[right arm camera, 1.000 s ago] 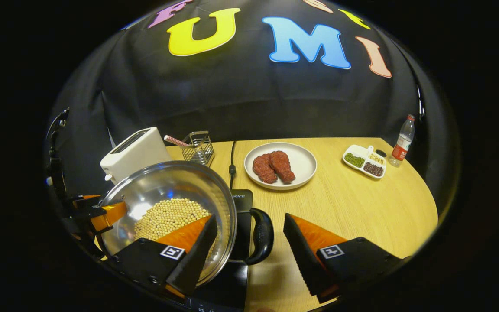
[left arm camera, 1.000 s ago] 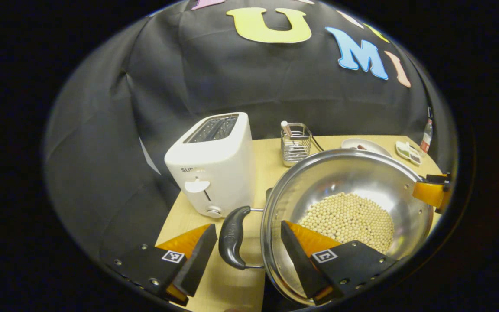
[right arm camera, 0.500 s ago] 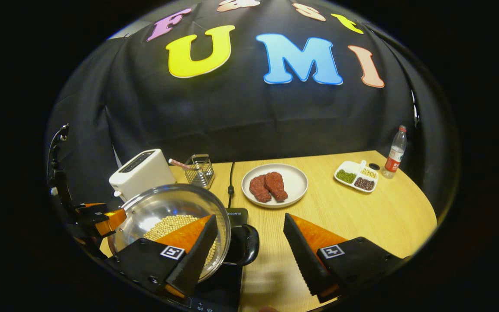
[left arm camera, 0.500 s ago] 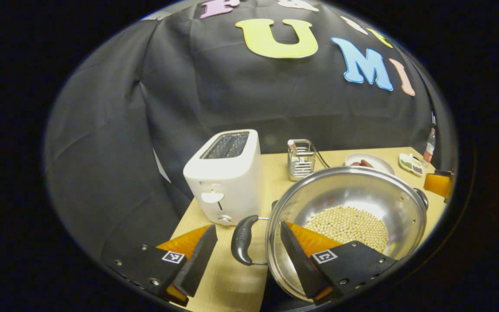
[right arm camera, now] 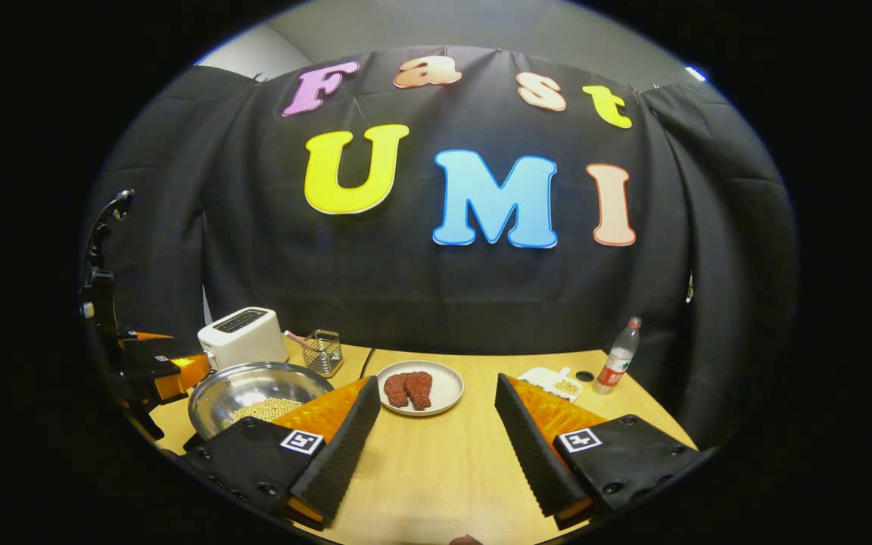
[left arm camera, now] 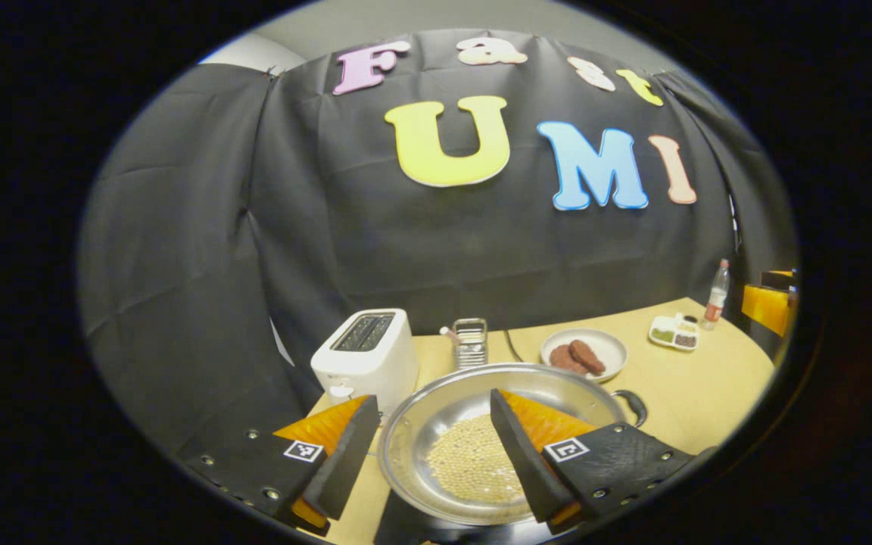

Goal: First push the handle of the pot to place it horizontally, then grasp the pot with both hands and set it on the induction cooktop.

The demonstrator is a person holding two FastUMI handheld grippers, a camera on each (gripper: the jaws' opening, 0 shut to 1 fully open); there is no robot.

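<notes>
The pot sits low on the table, a wide shiny steel pan with a heap of pale beans in its bottom. In the left gripper view it lies at 6 o'clock, a dark handle sticking out at its 2 o'clock edge. A dark slab shows under its near rim; I can't make out more of that.

Around it: the toaster stands just beside the pot at 10 o'clock, the wire caddy at 12 o'clock behind the rim, and the plate of red meat at 1 o'clock, apart from the pot. Farther out at 2 o'clock are a small divided dish and a bottle near the table's far edge.

The left gripper hangs over the pot with its fingers spread wide, holding nothing; one finger is in front of the bowl, the other in front of the table by the toaster, and I can't tell if either touches.

In the right gripper view the pot lies at 9 o'clock, partly hidden by a finger. The right gripper is wide apart too, empty, above bare table, well clear of the pot
</notes>
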